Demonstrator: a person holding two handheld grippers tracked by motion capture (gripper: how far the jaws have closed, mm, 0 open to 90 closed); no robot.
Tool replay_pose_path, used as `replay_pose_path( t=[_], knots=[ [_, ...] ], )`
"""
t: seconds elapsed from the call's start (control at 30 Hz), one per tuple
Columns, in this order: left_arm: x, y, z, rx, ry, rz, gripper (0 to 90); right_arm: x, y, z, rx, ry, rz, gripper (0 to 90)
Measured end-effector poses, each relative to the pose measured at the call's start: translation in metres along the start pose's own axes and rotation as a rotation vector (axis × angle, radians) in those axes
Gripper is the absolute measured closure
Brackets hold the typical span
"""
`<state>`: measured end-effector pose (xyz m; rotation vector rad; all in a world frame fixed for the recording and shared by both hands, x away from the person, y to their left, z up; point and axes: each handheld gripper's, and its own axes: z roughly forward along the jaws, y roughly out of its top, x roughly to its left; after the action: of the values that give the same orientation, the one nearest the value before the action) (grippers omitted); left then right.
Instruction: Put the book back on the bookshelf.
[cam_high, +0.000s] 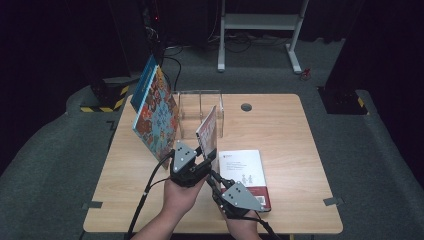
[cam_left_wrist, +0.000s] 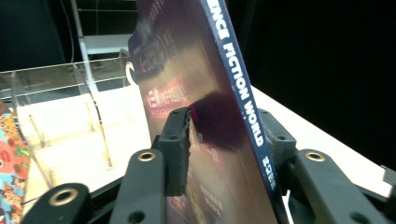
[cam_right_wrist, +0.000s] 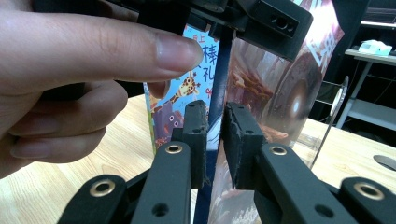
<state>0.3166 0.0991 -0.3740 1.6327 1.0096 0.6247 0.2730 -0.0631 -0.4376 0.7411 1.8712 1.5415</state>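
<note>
I hold a paperback (cam_high: 207, 134) upright on the table (cam_high: 280, 120), just in front of the clear rack (cam_high: 200, 102), with both grippers on it. The left gripper (cam_high: 200, 159) has its jaws pinching the book at the spine edge, as its own view shows, with "SCIENCE FICTION WORLD" running up the spine (cam_left_wrist: 243, 107). The right gripper (cam_high: 214, 176), nearer me than the rack, sets its jaws either side of the same book's lower edge, the pads (cam_right_wrist: 236, 140) close on the cover; whether they press it or merely bracket it I cannot tell. A large picture book (cam_high: 155, 112) already leans at the rack's left end, and a white book (cam_high: 245, 175) lies flat on the table, in front of the rack and to the right. I judge the step to be feeding the paperback into a rack slot. To do it well, I would keep the book vertical, line its bottom edge up with a gap between dividers, and loosen one gripper only when the other holds it firmly.
</note>
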Motion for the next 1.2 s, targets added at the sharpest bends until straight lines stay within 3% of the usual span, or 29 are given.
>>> replay_pose_path(
  t=[0.13,0.37,0.7,0.97,1.2],
  knots=[
    [0.0,-0.001,0.0,0.0,0.006,0.012,63.9,0.0,-0.001,0.001,0.001,0.005,-0.005,78.6],
    [-0.002,-0.004,-0.001,-0.011,0.003,0.039,80.9,0.004,-0.004,0.005,0.022,0.055,0.004,71.8],
    [0.002,-0.004,-0.006,-0.047,0.006,0.054,84.0,0.007,-0.004,0.005,0.035,0.143,0.052,74.4],
    [0.014,-0.004,-0.012,-0.065,0.012,0.05,83.9,-0.003,-0.007,0.0,0.028,0.121,0.083,74.4],
    [0.023,-0.003,-0.021,-0.098,0.004,0.076,83.9,-0.014,-0.01,-0.003,0.036,0.085,0.094,73.9]
  ],
)
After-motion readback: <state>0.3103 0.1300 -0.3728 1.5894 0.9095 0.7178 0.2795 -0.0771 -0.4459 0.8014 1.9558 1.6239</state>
